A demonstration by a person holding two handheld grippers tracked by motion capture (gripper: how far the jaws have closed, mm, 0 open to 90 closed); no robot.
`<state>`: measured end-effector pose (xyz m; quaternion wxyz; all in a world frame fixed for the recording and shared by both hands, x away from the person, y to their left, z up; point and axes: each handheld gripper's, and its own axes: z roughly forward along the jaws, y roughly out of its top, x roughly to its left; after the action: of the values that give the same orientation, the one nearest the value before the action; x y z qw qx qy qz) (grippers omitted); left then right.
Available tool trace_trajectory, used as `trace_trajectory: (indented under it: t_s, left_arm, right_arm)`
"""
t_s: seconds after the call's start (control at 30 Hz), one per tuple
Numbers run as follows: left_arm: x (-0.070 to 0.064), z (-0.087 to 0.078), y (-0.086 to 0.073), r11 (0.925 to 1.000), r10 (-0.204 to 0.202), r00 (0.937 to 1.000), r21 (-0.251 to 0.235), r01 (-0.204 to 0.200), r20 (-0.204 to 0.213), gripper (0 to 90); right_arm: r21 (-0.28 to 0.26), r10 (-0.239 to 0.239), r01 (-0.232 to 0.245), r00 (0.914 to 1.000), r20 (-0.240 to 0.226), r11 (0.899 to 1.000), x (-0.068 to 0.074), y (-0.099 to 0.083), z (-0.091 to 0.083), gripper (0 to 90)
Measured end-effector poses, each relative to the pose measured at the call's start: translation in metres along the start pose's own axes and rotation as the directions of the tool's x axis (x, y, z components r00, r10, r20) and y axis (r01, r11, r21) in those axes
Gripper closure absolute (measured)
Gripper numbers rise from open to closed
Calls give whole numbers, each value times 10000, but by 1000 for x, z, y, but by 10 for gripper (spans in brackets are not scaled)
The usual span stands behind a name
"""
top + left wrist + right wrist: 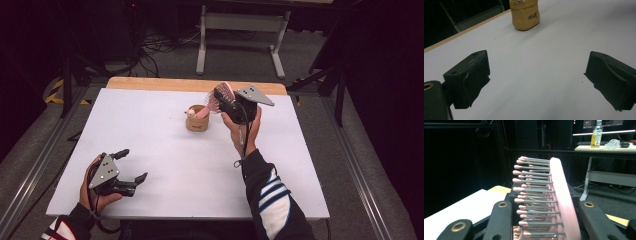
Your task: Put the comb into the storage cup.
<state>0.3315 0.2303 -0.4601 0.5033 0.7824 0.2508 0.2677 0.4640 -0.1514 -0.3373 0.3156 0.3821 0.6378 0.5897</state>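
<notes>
While your right gripper (223, 100) is clamped on the head of the pink plastic hairbrush with grey, pink-tipped bristles (216, 101), the thing to watch is how that brush lies against the small tan cylindrical holder (197, 118) at the middle of the white table (165, 150). From the high view, the brush slants down and to the left from your jaws, its handle end reaching into or just at the holder's open mouth; I cannot tell whether it touches the rim. Its long axis runs from your gripper, up and to the right, down toward the holder at lower left, so it sits tilted rather than upright. In the right gripper view the brush head (554, 200) stands edge-on between the two black jaws, bristles pointing left.

Your right hand is by far the nearer one: it hovers just beside the holder, above and to its right. Your left gripper (131, 165) rests well apart at the near left corner of the table, jaws spread wide with nothing between them; in the left gripper view the holder (525, 15) lies straight ahead, far off beyond the gap. Any lowering or lifting, I judge, should follow the brush's slant, so the handle clears the rim without tipping the light holder.
</notes>
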Motion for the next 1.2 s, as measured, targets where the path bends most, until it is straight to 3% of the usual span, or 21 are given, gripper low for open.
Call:
trace_trajectory:
  t_s: [0.57, 1.2]
  left_arm:
    - [0, 0, 0, 10000, -14, 10000, 20, 14, -23, 65]
    - [-1, 1, 0, 10000, -79, 10000, -5, 79, -38, 64]
  right_arm:
    - [486, 112, -110, 9999, -52, 9988, 1, -15, 13, 625]
    - [515, 525, -521, 9986, -52, 9973, 0, -27, 22, 619]
